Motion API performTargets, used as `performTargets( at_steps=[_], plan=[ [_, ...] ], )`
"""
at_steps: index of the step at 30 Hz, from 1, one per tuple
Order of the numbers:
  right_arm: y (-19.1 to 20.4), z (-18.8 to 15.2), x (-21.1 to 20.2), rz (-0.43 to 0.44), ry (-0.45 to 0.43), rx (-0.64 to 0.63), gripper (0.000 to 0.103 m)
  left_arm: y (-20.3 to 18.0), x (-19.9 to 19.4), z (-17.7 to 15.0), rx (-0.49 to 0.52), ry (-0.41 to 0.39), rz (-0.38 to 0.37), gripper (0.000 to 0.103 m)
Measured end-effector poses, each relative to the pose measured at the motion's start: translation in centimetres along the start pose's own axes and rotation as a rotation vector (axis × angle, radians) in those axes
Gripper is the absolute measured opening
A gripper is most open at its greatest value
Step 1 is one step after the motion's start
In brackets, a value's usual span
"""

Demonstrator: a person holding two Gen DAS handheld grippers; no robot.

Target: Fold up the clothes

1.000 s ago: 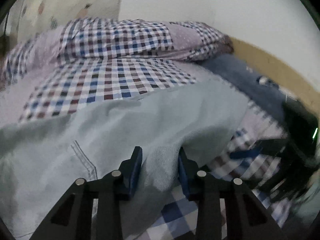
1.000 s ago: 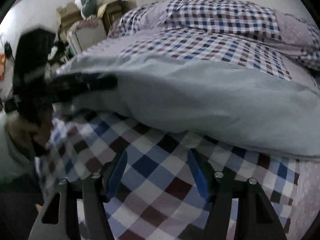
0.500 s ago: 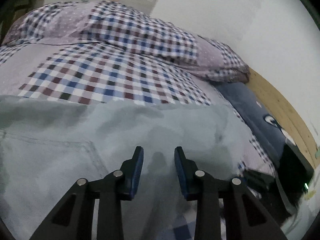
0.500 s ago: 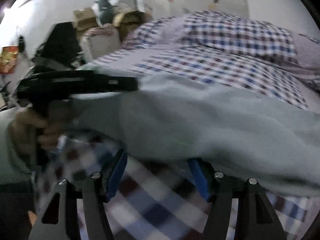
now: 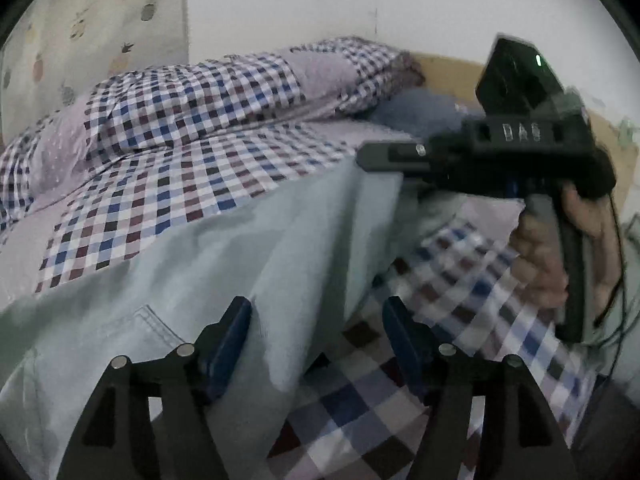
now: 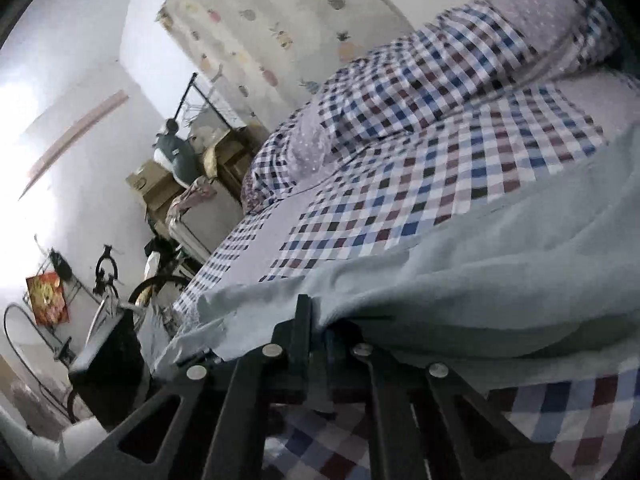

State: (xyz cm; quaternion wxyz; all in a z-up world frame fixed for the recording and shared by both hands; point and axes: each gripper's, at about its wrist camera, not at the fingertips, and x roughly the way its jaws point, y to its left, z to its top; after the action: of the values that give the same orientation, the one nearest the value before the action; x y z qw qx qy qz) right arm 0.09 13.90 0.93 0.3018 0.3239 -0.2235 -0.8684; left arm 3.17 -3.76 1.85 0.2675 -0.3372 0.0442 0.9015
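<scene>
A pale blue-green garment (image 5: pixel 224 264) with a stitched pocket lies rumpled across the checked bedspread (image 5: pixel 168 184). My left gripper (image 5: pixel 318 320) stands open, its blue pads wide apart, with a loose fold of the cloth hanging between them. In the left wrist view, my right gripper (image 5: pixel 366 156) is held up by a hand (image 5: pixel 548 264) and pinches the garment's raised edge. In the right wrist view, the right gripper (image 6: pixel 320 330) has its fingers close together, shut on the garment (image 6: pixel 460 280), which drapes over their tips.
A checked pillow (image 5: pixel 224 96) lies at the head of the bed by the white wall, with a dark blue cushion (image 5: pixel 416 108) beside it. Beyond the bed's left side stand boxes and furniture (image 6: pixel 180 184), a bicycle (image 6: pixel 152 280) and a dark object (image 6: pixel 108 360).
My left gripper has opened wide and let go of the cloth it pinched. My right gripper slid under the garment's edge, shut on it and lifted it.
</scene>
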Motion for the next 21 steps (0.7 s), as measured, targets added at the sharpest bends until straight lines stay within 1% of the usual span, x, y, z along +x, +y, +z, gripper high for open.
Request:
performTargets(
  at_steps=[1, 2, 3, 4, 5, 6, 7, 8, 9, 10, 13, 14, 17, 19, 21],
  plan=[
    [-0.1, -0.1, 0.4, -0.008, 0.018, -0.007, 0.009, 0.6, 0.3, 0.0, -0.033, 0.006, -0.001, 0.048],
    [-0.2, -0.3, 0.8, -0.015, 0.037, -0.015, 0.017, 1.4, 0.7, 0.1, -0.077, 0.012, -0.013, 0.036],
    [-0.2, -0.7, 0.8, -0.026, 0.057, -0.033, 0.033, 2.6, 0.8, 0.1, -0.141, 0.010, -0.043, 0.032],
    [-0.2, -1.0, 0.9, -0.013, 0.079, -0.053, 0.044, 3.8, 0.6, 0.0, -0.208, -0.004, -0.078, 0.030],
    [-0.2, -1.3, 0.8, 0.007, 0.102, -0.070, 0.058, 4.9, 0.6, -0.1, -0.265, -0.014, -0.100, 0.027],
    [-0.1, -1.7, 0.8, 0.027, 0.130, -0.101, 0.068, 5.8, 0.6, -0.2, -0.304, -0.019, -0.104, 0.020],
    [0.0, -2.1, 0.8, 0.046, 0.158, -0.131, 0.070, 6.6, 0.5, -0.2, -0.337, -0.022, -0.107, 0.015],
    [0.3, -2.4, 1.1, 0.052, 0.179, -0.167, 0.073, 7.3, 0.5, -0.3, -0.369, -0.025, -0.116, 0.014],
    [0.6, -2.8, 1.1, 0.043, 0.193, -0.210, 0.076, 8.0, 0.6, -0.4, -0.396, -0.027, -0.133, 0.014],
    [1.1, -3.2, 1.2, 0.011, 0.196, -0.262, 0.077, 8.3, 0.7, -0.5, -0.407, -0.027, -0.138, 0.014],
    [2.3, -4.5, 1.5, -0.027, 0.225, -0.376, 0.077, 7.8, 1.2, -0.4, -0.369, -0.017, -0.098, 0.014],
    [3.0, -5.1, 1.9, -0.044, 0.238, -0.431, 0.077, 7.7, 1.4, -0.4, -0.356, -0.014, -0.087, 0.014],
    [5.3, -7.0, 3.0, -0.113, 0.276, -0.613, 0.077, 8.1, 1.5, -0.3, -0.377, -0.017, -0.105, 0.013],
    [5.6, -8.1, 3.9, -0.152, 0.297, -0.672, 0.077, 8.6, 1.5, -0.3, -0.402, -0.021, -0.126, 0.011],
    [5.8, -8.8, 5.3, -0.189, 0.307, -0.699, 0.075, 8.6, 1.5, -0.3, -0.407, -0.022, -0.136, 0.010]
  ],
)
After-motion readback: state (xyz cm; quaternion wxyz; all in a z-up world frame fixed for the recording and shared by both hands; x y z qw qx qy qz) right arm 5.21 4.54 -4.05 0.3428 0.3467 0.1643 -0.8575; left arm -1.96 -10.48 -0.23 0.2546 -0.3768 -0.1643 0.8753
